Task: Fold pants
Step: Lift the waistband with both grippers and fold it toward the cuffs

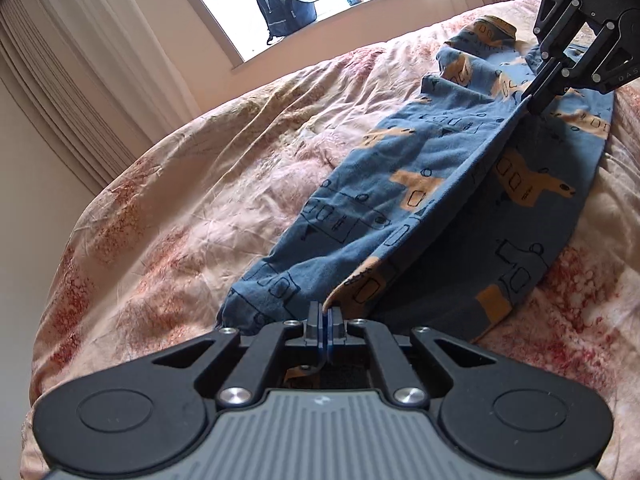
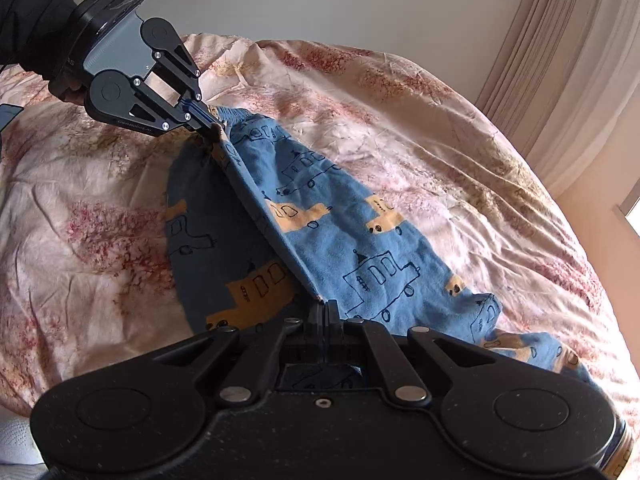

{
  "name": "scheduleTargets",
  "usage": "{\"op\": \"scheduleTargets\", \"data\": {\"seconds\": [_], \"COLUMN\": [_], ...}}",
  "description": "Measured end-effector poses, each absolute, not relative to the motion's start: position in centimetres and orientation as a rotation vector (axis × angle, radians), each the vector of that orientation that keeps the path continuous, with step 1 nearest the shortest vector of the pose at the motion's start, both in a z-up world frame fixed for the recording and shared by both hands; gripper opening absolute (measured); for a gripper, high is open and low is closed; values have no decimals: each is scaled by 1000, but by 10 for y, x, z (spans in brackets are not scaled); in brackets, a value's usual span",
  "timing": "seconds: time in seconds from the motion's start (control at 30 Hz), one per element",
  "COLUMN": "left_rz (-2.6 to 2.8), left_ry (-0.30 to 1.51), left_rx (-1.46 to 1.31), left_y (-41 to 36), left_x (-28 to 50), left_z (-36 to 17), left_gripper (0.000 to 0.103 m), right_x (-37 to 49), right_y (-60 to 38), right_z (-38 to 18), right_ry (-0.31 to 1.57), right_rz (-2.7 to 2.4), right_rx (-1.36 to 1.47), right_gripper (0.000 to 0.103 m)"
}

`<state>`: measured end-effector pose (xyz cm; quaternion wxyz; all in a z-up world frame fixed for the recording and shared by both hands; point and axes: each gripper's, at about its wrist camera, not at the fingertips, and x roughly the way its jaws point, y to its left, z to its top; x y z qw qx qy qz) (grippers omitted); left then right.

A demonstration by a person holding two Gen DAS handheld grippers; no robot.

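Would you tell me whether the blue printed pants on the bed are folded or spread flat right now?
Mid-fold: the blue printed cotton pants have one edge lifted taut between both shut tongs, left and right, over a layer lying flat.

Your left gripper (image 1: pixel 325 312) clamps the blue printed pants (image 1: pixel 420 184) edge; your right gripper (image 1: pixel 534 102) pinches the far end, fold raised. Beneath: floral bedspread (image 1: pixel 180 184). Backpack (image 1: pixel 286 6) on windowsill.

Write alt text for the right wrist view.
Two grippers hold a taut raised edge of blue patterned pants over a floral bedspread: the right gripper shut on the near end, the left gripper on the far end. Curtains hang at right.
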<state>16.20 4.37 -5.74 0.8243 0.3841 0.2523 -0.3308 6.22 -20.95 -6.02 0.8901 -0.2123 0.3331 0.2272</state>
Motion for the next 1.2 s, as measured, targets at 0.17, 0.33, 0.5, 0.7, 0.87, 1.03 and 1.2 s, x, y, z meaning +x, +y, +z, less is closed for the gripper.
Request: {"op": "scheduleTargets", "data": {"seconds": [0.17, 0.33, 0.5, 0.7, 0.87, 1.03, 1.2], "left_rz": [-693, -720, -753, -751, -743, -735, -730], "left_ry": [530, 521, 536, 561, 563, 570, 575], "left_rx": [848, 870, 896, 907, 887, 865, 857], "left_y": [44, 44, 51, 53, 52, 54, 54], "left_x": [159, 156, 150, 148, 151, 154, 155], "left_z": [-60, -59, -61, -71, -69, -64, -62], "left_gripper": [2, 2, 1, 1, 1, 1, 1], "right_x": [61, 57, 41, 34, 37, 38, 36], "right_y": [-211, -216, -215, -204, -207, -205, -198], "right_z": [-67, -65, -57, -73, -77, -98, -111], "right_ry": [696, 692, 710, 752, 711, 694, 640], "right_rz": [484, 511, 553, 576, 502, 467, 433], "right_rx": [-422, -407, -456, -505, -574, -710, -826], "right_gripper": [0, 0, 0, 0, 10, 15, 15]}}
